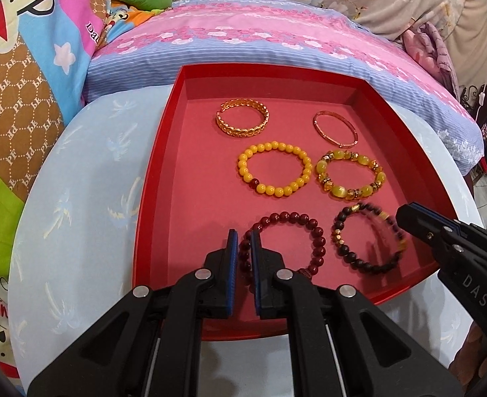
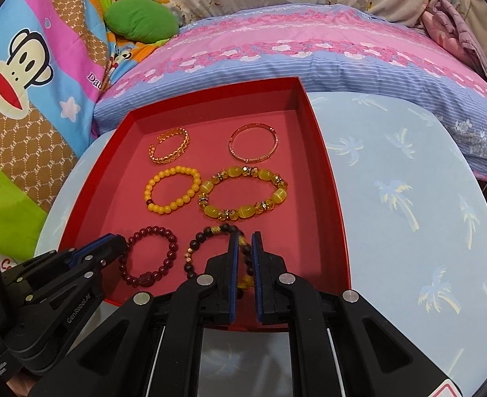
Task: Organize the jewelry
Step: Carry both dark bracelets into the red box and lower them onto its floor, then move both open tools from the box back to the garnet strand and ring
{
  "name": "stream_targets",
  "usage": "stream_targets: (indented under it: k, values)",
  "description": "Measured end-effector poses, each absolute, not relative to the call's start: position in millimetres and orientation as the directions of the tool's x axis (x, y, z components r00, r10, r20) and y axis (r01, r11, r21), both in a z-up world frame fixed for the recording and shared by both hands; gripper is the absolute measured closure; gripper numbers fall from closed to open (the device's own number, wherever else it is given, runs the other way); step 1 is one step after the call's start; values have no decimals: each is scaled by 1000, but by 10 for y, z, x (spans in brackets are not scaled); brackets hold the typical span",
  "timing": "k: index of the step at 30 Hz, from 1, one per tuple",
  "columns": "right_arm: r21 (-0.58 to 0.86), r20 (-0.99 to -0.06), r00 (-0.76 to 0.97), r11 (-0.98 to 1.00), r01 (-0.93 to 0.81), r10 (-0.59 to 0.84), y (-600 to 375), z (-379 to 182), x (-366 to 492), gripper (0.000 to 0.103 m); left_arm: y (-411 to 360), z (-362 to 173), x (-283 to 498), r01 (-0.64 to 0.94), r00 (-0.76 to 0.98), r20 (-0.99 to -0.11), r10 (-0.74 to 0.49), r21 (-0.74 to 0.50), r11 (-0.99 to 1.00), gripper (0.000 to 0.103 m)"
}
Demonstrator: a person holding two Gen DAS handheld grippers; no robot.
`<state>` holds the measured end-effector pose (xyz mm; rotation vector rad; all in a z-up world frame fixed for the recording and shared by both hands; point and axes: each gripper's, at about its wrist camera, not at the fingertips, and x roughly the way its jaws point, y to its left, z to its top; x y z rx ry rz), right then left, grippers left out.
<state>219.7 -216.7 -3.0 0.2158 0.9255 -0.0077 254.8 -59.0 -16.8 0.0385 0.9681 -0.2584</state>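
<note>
While both grippers work the tray's near edge, the left gripper narrowly straddles the dark red bracelet's left arc. The right gripper likewise pinches the black bracelet's right arc, near the tray's right corner.

1. The right side of the dark bead bracelet is smeared by motion blur in the left wrist view, so its gold beads cannot be made out clearly.
2. In the right wrist view, part of that bracelet's loop is hidden behind the right gripper.
3. The near left arc of the dark red bead bracelet is covered by the left gripper.
4. The near edge of the red tray is hidden behind the gripper bodies in both views.
</note>
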Motion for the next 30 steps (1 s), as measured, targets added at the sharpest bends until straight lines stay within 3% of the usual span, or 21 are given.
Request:
stream_targets:
  k: [5,10,30]
  values:
    - [184,-785,613,978,99,86,-2141,-7,2156,83,-606,-152,2527,233,547,-815,-193,-73,970,91]
    - [193,-779,620,977,96,93,-2138,39,2101,81,-642,-106,2472,239,563,-804,-191,-63,969,78]
    - [210,-749,652,976,64,119,-2101,316,1376,81,-639,261,1888,279,595,-767,-240,-83,957,76]
